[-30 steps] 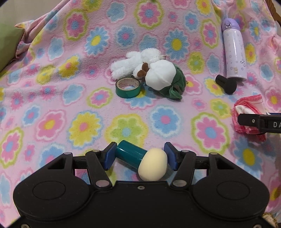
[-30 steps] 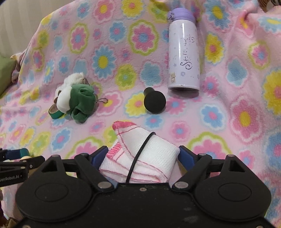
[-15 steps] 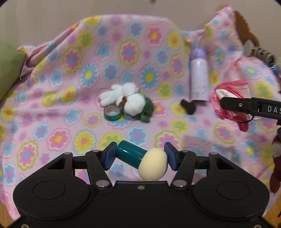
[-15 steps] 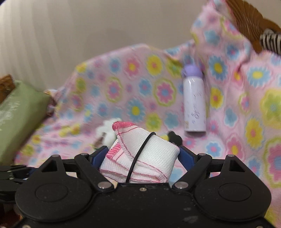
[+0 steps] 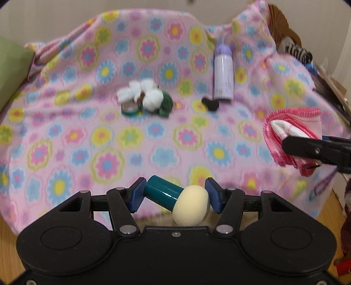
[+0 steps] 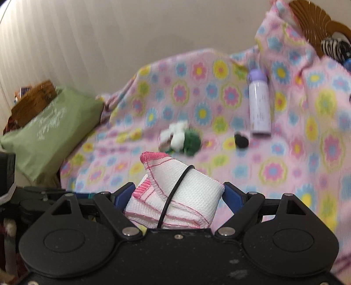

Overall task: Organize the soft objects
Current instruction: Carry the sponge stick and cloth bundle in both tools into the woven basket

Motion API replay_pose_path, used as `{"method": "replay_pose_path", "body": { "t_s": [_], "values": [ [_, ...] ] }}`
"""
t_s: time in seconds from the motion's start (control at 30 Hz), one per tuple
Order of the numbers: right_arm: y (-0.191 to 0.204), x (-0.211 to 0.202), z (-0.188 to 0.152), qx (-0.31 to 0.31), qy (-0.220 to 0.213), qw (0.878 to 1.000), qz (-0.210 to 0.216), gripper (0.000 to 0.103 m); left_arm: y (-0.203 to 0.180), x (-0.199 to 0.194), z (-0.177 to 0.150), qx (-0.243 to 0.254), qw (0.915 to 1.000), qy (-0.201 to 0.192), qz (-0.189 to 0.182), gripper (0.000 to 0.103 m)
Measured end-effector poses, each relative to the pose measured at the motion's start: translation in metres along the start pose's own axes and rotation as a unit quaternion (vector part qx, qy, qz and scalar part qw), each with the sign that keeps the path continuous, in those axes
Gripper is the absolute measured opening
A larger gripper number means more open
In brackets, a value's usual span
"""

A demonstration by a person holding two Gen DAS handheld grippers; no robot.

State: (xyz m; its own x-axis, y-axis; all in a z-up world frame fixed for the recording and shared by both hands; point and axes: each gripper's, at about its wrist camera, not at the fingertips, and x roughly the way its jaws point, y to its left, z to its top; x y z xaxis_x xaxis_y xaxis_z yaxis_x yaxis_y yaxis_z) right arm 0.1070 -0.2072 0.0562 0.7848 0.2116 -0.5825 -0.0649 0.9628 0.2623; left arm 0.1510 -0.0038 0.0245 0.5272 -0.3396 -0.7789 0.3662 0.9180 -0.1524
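My left gripper (image 5: pixel 174 195) is shut on a makeup sponge (image 5: pixel 190 205) with a cream head and a teal handle, held above the near edge of the flowered blanket (image 5: pixel 153 136). My right gripper (image 6: pixel 178 195) is shut on a folded white cloth with pink trim (image 6: pixel 182 197), bound by a black band; the same cloth (image 5: pixel 291 136) shows at the right of the left wrist view. A white and green plush toy (image 5: pixel 151 98) lies mid-blanket beside a green tape roll (image 5: pixel 130 109).
A lilac bottle (image 5: pixel 223 74) lies on the blanket with a small black sponge (image 5: pixel 210 104) at its base. A green pillow (image 6: pixel 48 129) sits at the left. A wicker object (image 6: pixel 316 19) and a striped item (image 6: pixel 333 47) are at the far right. Wooden floor (image 5: pixel 329 210) shows below the blanket.
Both grippers have risen and drawn back from the blanket with their loads. The plush toy, tape roll and bottle now look smaller and farther off. The wall and green pillow have come into the right view.
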Motion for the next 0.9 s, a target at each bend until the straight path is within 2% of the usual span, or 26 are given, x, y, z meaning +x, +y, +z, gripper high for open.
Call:
{"method": "replay_pose_path", "body": {
  "t_s": [0.2, 0.33, 0.57, 0.63, 0.77, 0.8, 0.9],
  "values": [
    [0.011, -0.005, -0.026, -0.019, 0.063, 0.998, 0.007, 0.086, 0.007, 0.012, -0.021, -0.030, 0.9982, 0.052, -0.009, 0.056],
    [0.018, -0.008, -0.036, -0.027, 0.087, 0.996, 0.022, 0.086, 0.007, 0.015, -0.028, -0.037, 0.9968, 0.068, -0.020, 0.056],
    [0.021, -0.006, -0.036, -0.022, 0.094, 0.995, 0.036, 0.088, 0.002, 0.013, -0.032, -0.027, 0.9956, 0.076, -0.046, 0.058],
    [0.020, -0.006, -0.036, -0.019, 0.094, 0.994, 0.043, 0.088, 0.003, 0.012, -0.032, -0.028, 0.9946, 0.078, -0.062, 0.069],
    [0.020, -0.007, -0.035, -0.017, 0.090, 0.994, 0.053, 0.089, 0.000, 0.009, -0.033, -0.025, 0.9934, 0.075, -0.083, 0.074],
    [0.020, -0.007, -0.035, -0.015, 0.089, 0.994, 0.056, 0.089, -0.001, 0.009, -0.033, -0.025, 0.9934, 0.076, -0.082, 0.078],
    [0.020, -0.006, -0.035, -0.014, 0.089, 0.994, 0.058, 0.089, -0.001, 0.011, -0.033, -0.026, 0.9933, 0.081, -0.079, 0.078]
  ]
}}
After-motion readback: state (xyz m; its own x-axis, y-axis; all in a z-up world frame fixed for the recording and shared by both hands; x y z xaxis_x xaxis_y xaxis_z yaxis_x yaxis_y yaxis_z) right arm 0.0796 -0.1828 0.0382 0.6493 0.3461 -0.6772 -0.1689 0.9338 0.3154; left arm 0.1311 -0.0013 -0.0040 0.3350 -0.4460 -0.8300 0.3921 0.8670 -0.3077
